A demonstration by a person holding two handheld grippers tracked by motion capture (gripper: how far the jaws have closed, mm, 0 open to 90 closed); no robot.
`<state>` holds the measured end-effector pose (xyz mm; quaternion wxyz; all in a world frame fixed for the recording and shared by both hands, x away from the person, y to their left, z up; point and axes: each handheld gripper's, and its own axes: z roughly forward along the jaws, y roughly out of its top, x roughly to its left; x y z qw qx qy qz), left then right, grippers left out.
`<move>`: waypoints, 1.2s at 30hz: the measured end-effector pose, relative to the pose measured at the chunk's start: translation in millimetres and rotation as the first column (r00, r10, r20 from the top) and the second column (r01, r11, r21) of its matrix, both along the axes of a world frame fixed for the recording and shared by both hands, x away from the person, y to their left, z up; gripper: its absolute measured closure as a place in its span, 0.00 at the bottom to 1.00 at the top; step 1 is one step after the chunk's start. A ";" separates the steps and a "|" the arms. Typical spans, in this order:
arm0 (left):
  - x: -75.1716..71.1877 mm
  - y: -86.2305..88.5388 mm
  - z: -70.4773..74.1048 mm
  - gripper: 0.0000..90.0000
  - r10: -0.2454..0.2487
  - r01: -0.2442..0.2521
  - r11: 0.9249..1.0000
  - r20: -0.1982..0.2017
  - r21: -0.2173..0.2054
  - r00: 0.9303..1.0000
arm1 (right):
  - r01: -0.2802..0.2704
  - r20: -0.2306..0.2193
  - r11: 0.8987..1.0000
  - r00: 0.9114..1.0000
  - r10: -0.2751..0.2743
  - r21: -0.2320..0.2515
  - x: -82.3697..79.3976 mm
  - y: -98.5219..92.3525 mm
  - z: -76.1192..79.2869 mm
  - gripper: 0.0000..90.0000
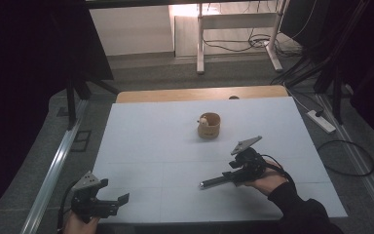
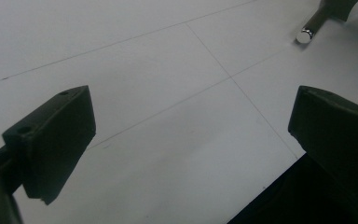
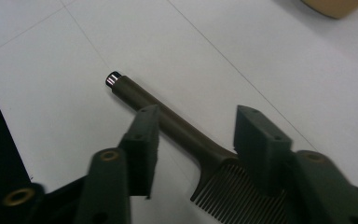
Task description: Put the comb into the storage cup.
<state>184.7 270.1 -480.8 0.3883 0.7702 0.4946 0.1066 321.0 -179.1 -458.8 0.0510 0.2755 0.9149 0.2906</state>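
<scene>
Between the half-closed jaws of the right gripper, a comb lies unpinched on the table, grasp step underway; next, squeeze its handle

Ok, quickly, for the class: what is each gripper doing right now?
Left gripper: open, holding nothing.
Right gripper: fingers either side of the comb; whether they grip it cannot be told.
</scene>
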 end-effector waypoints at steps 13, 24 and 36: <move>0.4 -0.1 -0.1 0.02 -0.001 0.001 1.000 -0.002 0.000 1.000 | -0.067 -0.039 0.998 0.997 0.066 -0.019 5.4 13.9 -6.9 1.00; 0.5 0.2 -0.2 0.02 -0.002 0.002 1.000 -0.004 -0.001 1.000 | -0.082 -0.041 0.996 0.996 0.082 -0.014 9.2 31.5 -18.7 1.00; 0.7 0.1 -0.3 0.02 -0.003 0.003 1.000 -0.006 -0.001 1.000 | -0.092 -0.061 0.996 0.994 0.090 -0.022 11.6 49.9 -28.4 1.00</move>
